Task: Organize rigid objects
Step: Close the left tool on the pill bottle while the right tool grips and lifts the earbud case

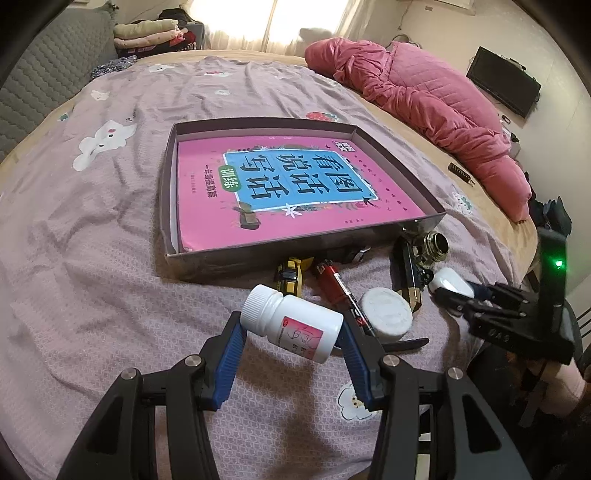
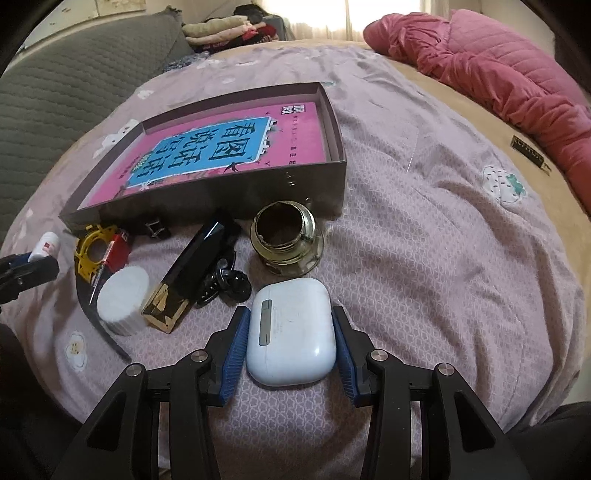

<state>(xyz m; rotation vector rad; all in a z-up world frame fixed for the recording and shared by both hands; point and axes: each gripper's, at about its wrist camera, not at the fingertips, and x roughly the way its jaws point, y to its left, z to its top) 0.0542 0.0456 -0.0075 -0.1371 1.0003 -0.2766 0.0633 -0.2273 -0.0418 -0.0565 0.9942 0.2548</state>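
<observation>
L tongs (image 1: 291, 328) grip the bottle (image 1: 291, 323) by its ends, long way across, lifted near the box (image 1: 168, 192). R tongs (image 2: 290, 328) sit around the case (image 2: 291, 328) on the bed; can't tell if squeezing. Box is straight ahead.

Bed (image 1: 258, 92) under a bright window (image 1: 269, 18) (pink quilt (image 1: 424, 99) alongside).

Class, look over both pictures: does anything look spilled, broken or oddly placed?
Nothing looks spilled or broken. The only odd thing: the box holds just a pink book, while the small items crowd outside against its near wall.
</observation>
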